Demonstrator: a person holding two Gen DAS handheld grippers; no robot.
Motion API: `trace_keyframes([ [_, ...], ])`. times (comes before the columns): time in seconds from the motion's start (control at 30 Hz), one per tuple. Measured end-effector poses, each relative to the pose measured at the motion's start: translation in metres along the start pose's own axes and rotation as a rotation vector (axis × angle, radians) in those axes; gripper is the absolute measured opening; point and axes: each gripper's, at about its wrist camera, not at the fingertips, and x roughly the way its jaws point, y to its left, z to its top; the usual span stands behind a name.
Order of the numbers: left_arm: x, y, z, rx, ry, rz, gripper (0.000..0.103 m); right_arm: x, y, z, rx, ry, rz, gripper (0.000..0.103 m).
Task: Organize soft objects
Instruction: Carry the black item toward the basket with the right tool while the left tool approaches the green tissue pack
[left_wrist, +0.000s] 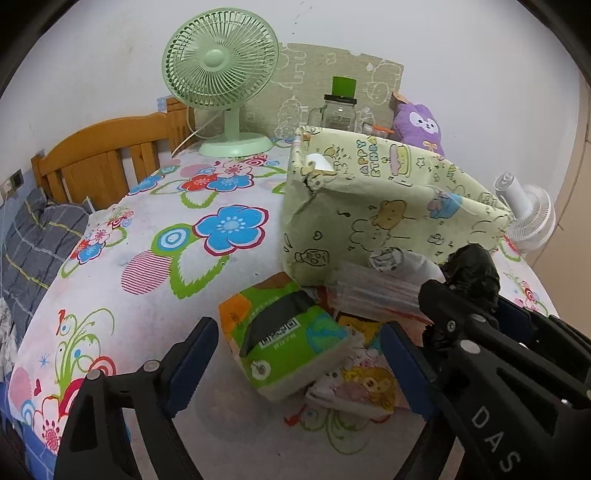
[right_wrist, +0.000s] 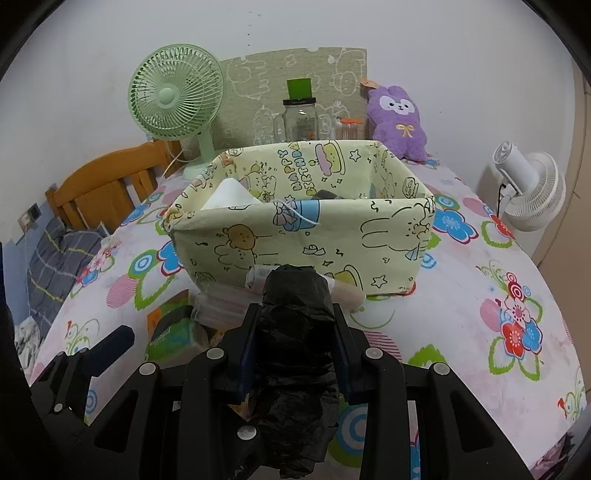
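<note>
Black bag roll (right_wrist: 295, 317) pinched in right gripper (right_wrist: 295, 332), held just before fabric bin (right_wrist: 303, 236). Lift above near wall, then release inside. Left gripper (left_wrist: 295, 354) wide open, empty, straddling green tissue pack (left_wrist: 284, 332).

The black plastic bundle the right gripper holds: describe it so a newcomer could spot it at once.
Start at the pale yellow cartoon-print fabric bin in the middle of the flowered bedspread. Just in front of its near wall, the right gripper is shut on a crumpled black plastic bundle. It is the only black, glossy, wrinkled item; the neighbours are a green tissue pack, clear zip bags and a white roll.
</note>
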Motion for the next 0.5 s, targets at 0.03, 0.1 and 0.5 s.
trace_keyframes([
  [0.03, 0.002, 0.001, 0.000, 0.000, 0.002, 0.004, 0.086, 0.002, 0.001, 0.000, 0.001, 0.005, -0.002, 0.038],
  [0.1, 0.007, 0.003, 0.001, -0.003, 0.013, 0.001, 0.084, 0.006, 0.002, 0.000, 0.001, 0.013, -0.005, 0.038],
  [0.5, 0.015, 0.011, -0.003, -0.051, 0.038, -0.029, 0.058, 0.015, 0.009, -0.001, -0.013, 0.032, -0.011, 0.038],
])
